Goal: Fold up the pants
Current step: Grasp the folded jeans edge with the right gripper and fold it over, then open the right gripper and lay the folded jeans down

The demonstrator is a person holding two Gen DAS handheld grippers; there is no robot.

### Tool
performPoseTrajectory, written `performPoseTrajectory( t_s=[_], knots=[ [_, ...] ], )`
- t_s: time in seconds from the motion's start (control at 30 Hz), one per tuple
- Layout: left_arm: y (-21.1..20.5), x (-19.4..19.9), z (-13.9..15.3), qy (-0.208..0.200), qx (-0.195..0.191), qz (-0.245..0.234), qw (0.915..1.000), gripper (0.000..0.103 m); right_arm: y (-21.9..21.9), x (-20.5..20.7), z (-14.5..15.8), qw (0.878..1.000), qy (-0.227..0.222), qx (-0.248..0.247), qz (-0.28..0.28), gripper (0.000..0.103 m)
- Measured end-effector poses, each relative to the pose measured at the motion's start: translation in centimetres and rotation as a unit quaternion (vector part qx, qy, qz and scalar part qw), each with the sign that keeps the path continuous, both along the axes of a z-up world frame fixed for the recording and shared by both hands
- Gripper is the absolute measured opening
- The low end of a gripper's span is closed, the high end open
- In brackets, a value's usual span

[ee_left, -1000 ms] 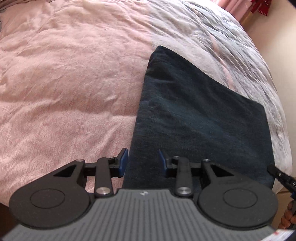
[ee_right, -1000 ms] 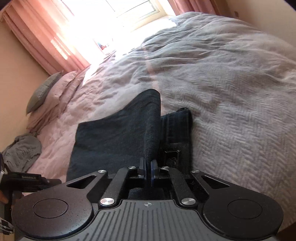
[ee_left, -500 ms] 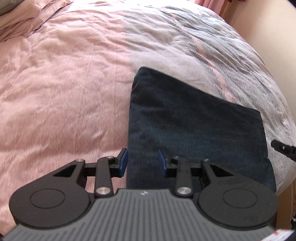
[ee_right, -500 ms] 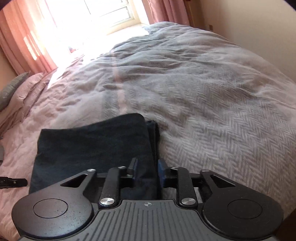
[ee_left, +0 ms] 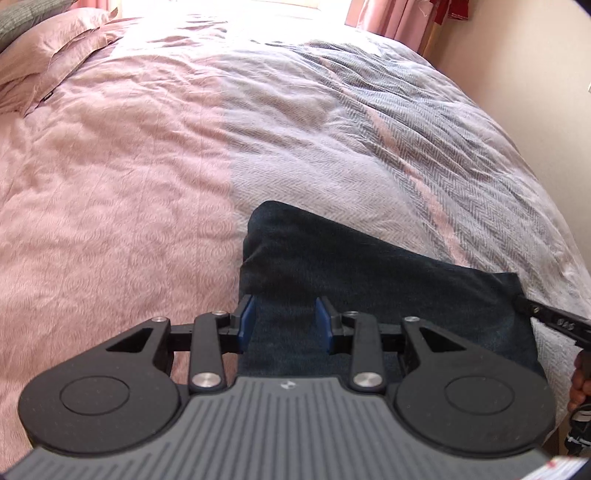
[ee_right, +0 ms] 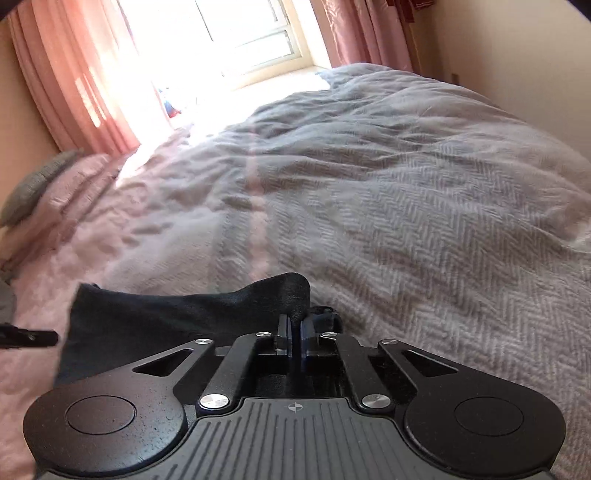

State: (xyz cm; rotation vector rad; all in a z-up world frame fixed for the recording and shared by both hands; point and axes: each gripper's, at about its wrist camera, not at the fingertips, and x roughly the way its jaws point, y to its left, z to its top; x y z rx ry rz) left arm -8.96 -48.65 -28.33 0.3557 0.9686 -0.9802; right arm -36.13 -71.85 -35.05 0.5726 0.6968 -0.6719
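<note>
We saw the dark pants (ee_left: 373, 291) lying folded into a flat block near the foot edge of the bed (ee_left: 147, 177), partly on the pink duvet and partly on the grey herringbone blanket (ee_left: 388, 140) spread over the bed's far side. There were no containers in view. The left gripper (ee_left: 283, 319) hung tilted downward over the near left corner of the pants, its blue-padded fingers (ee_left: 245, 323) standing apart with the cloth below them but nothing pinched between them; we could not tell whether the tips touched the fabric. In the right wrist view, the right gripper (ee_right: 295, 332) also pointed downward at the opposite side of the block, and its fingers (ee_right: 306, 332) were pressed together on a raised fold of the pants (ee_right: 184, 314), which humped up just ahead of them. The tip of the right gripper (ee_left: 550, 319) showed at the right edge of the left view, with part of a hand (ee_left: 578, 387) below it. Pillows (ee_left: 48, 48) lay at the head of the bed, and pink curtains (ee_right: 74, 85) flanked a bright window (ee_right: 236, 33) beyond.
</note>
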Motion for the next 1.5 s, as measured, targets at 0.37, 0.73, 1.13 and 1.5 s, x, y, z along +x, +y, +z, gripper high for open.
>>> performPoseTrajectory(
  t_s=[0.37, 0.73, 1.13, 1.5],
  knots=[
    [-5.5, 0.7, -3.6, -0.051, 0.008, -0.069, 0.9963, 0.03, 0.4, 4.2, 0.4, 0.996, 0.038, -0.067, 0.055, 0.025],
    [3.1, -4.1, 0.8, -0.023, 0.041, -0.032, 0.9984, 0.024, 5.7, -4.1, 6.5, 0.996, 0.037, -0.064, 0.057, 0.027],
    [7.7, -11.0, -0.6, 0.035, 0.154, 0.009, 0.9875, 0.027, 12.2, -4.9, 3.2, 0.99, 0.113, 0.047, 0.074, 0.027],
    [11.0, -12.2, 8.0, 0.03, 0.167, -0.02, 0.9853, 0.045, 16.5, -6.7, 11.0, 0.988, 0.067, 0.138, 0.019, 0.05]
  ],
)
